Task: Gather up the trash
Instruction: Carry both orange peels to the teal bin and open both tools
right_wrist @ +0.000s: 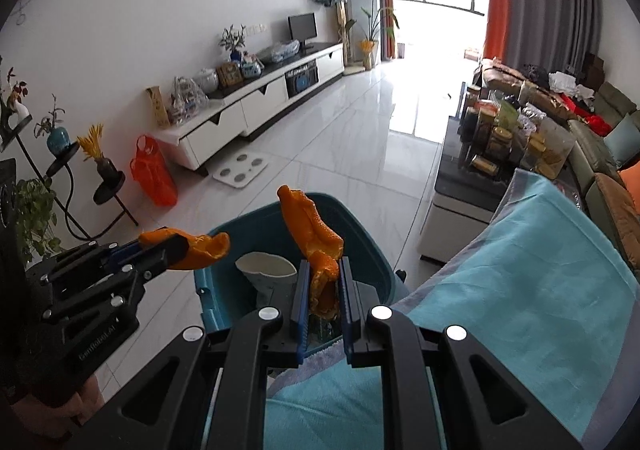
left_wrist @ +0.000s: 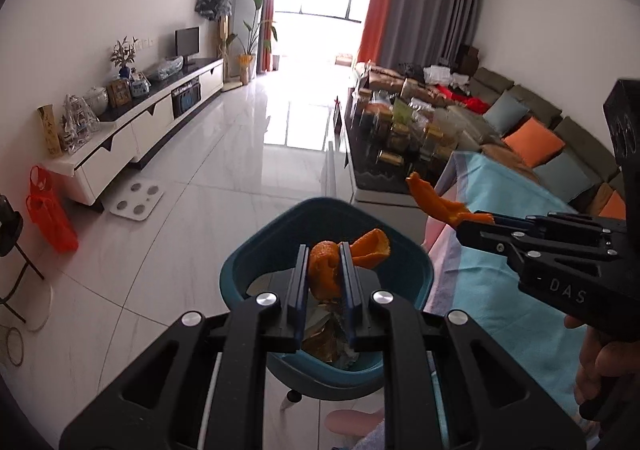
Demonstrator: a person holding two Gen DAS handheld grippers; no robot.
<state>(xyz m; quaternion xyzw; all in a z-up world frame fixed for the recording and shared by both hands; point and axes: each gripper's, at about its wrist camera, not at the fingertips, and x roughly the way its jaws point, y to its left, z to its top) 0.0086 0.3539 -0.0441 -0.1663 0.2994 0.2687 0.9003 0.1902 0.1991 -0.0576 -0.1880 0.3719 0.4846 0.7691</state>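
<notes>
Your left claw [left_wrist: 324, 270] is clenched on a curled piece of orange citrus peel [left_wrist: 325, 270], and you have it hanging directly over the open mouth of the teal plastic waste bin [left_wrist: 256, 250] that stands on the white tiled floor [left_wrist: 200, 210]. That placing makes sense: with the peel pinched between the blue pads above the opening, it should fall straight in among the crumpled wrappers [left_wrist: 324, 342] at the bottom once you let go.

Your right claw [right_wrist: 324, 282] is likewise gripping tight on a longer strip of orange peel [right_wrist: 308, 226]. From the left wrist view it sits off to the bin's right side, above the edge of the worktop draped in a turquoise cloth [right_wrist: 520, 270], so that strip looks not quite over the opening. You would probably want it further in over the rim before releasing, or it may land on the cloth or the floor.

Both peels are bright orange outside, paler and matte inside, and stiffly curled. The left one folds into a cup with a second lobe jutting to the right of the pads. The right one stands up from the pads in a bumpy, tapering tongue. They look light and dry enough to drop cleanly, though a curl could catch on a pad. A pale paper cone [right_wrist: 266, 270] also lies inside the bin.
</notes>
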